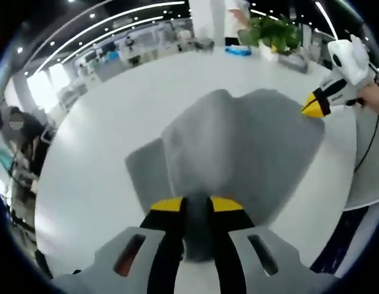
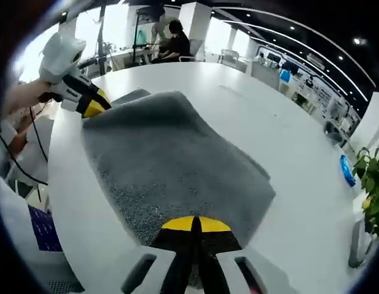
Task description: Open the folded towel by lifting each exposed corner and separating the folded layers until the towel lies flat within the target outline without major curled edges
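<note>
a white table (image 1: 103,184) carries the grey towel (image 1: 238,153), lifted into a hump between 2 grippers. the left gripper (image 1: 196,205) pinches one towel edge with narrow jaws, and the right gripper (image 2: 193,225) is clamped on the opposite edge.
</note>
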`<state>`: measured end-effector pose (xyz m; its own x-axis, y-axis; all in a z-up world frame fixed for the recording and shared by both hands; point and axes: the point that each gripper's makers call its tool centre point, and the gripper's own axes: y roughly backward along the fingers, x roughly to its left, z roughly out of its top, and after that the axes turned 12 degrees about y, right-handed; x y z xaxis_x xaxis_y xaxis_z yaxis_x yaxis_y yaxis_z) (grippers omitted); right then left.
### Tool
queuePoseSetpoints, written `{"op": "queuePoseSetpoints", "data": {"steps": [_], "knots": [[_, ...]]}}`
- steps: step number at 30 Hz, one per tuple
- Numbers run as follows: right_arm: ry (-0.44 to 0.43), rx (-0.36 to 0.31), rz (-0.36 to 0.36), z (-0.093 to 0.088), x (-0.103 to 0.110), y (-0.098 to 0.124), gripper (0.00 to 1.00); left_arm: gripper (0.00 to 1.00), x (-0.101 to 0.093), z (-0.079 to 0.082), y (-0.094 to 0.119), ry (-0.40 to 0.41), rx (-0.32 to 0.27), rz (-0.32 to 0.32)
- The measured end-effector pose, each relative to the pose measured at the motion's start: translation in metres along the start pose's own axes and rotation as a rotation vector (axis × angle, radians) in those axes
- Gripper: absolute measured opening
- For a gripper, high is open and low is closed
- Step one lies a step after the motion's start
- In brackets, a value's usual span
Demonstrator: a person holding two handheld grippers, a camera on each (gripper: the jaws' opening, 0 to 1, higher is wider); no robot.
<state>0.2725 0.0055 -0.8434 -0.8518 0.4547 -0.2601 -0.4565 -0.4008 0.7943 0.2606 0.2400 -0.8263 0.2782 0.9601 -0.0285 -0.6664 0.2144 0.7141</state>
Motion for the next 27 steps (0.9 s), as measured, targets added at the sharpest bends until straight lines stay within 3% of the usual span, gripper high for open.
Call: {"op": "queuePoseSetpoints", "data": {"steps": [5, 7, 11, 18, 27], "knots": [[0.059, 0.019, 0.001, 0.000, -0.002, -0.003, 0.00, 0.13, -0.002, -0.002, -0.003, -0.087, 0.041, 0.019], [0.129, 0.027, 0.005, 0.000, -0.001, -0.004, 0.00, 0.12, -0.003, -0.004, -0.004, -0.123, 0.048, 0.028], [0.231, 0.110, 0.004, 0.000, -0.001, -0.005, 0.00, 0.09, -0.009, -0.007, -0.007, -0.303, 0.048, 0.052], [0.337, 0.207, -0.045, 0.003, -0.007, -0.011, 0.00, 0.06, -0.011, -0.008, -0.008, -0.350, 0.104, 0.107], [0.347, 0.253, -0.054, 0.008, -0.023, -0.020, 0.00, 0.05, -0.015, -0.012, -0.006, -0.341, 0.191, 0.127]]}}
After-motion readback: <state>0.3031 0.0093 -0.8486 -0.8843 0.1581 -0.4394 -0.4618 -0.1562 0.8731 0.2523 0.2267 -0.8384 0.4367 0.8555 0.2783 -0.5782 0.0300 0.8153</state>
